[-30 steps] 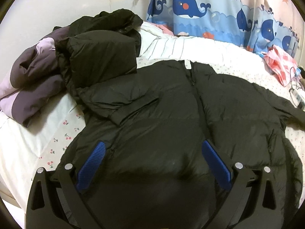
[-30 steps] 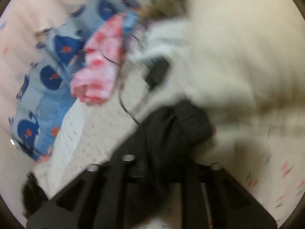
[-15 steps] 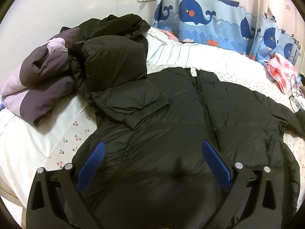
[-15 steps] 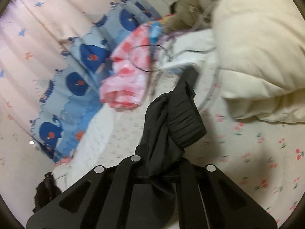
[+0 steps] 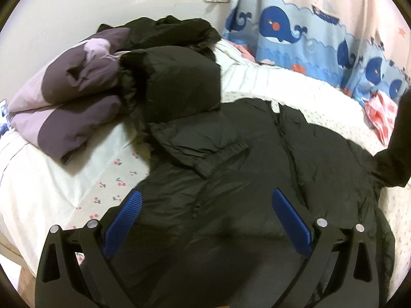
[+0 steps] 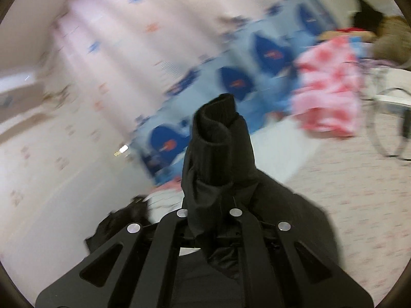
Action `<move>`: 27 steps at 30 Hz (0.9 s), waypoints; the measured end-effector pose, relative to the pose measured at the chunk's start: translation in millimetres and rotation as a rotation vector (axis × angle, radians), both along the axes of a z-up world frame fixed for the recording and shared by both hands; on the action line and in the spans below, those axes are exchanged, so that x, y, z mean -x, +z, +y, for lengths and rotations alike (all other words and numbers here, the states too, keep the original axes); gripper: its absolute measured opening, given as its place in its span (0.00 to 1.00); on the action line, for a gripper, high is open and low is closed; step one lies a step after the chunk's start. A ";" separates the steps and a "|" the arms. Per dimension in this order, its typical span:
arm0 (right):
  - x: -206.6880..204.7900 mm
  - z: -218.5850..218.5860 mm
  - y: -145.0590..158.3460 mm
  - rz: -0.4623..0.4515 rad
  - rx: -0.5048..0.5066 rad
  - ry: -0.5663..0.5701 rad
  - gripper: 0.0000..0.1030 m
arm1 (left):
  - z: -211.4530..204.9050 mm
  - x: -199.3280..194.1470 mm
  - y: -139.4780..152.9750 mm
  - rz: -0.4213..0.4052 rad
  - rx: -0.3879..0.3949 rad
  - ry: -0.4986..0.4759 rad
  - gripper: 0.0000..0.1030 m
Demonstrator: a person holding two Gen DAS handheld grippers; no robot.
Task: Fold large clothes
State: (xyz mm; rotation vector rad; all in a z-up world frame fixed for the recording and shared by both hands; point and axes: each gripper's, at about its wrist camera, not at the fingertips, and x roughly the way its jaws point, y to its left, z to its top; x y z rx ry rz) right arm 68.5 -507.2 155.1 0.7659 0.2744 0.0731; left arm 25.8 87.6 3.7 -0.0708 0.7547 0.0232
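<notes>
- On the bed [image 5: 51, 192], a black puffer jacket [image 5: 257, 179] lies spread front-up, collar toward the whale curtain [image 5: 295, 41] and hem toward the left gripper [image 5: 205, 213], so its long axis runs from near edge to far side.
- One sleeve [image 5: 203, 148] is already laid across the chest, its ribbed cuff pointing toward the zip line; this looks like the first half of a sleeves-in fold.
- That left gripper hangs over the hem with its blue pads [image 5: 123, 220] wide apart and nothing between them, probably waiting to steady or lift the hem.
- The right gripper [image 6: 213, 220] is clamped on the other sleeve's cuff [image 6: 221, 138], which stands up out of the jaws, rolled end pointing away from the camera; heavy blur in that view suggests a swing in progress.
- From the left view, this raised sleeve [image 5: 400, 138] stands steeply at the jacket's outer edge, likely so it can cross over to meet the first.
- Folded coats [image 5: 90, 102] sit stacked beside the jacket's shoulder.
</notes>
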 end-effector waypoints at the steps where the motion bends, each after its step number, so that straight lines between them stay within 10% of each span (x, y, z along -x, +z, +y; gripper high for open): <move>1: -14.3 27.0 9.9 -0.007 0.020 0.045 0.03 | 6.4 -0.4 1.4 -0.002 0.008 0.011 0.95; 10: -81.7 210.3 10.9 0.009 0.108 0.314 0.03 | 44.1 -2.4 6.6 0.000 0.058 0.080 0.95; 21: -130.5 382.6 -97.4 0.197 0.114 0.543 0.04 | 64.0 -3.7 8.3 -0.002 0.096 0.117 0.95; 23: -137.4 403.7 -131.1 0.293 0.120 0.582 0.08 | 65.7 -4.0 7.7 0.002 0.103 0.118 0.95; 27: -151.2 437.4 -199.4 0.609 0.067 0.674 0.49 | 65.0 -5.4 5.0 0.014 0.102 0.112 0.95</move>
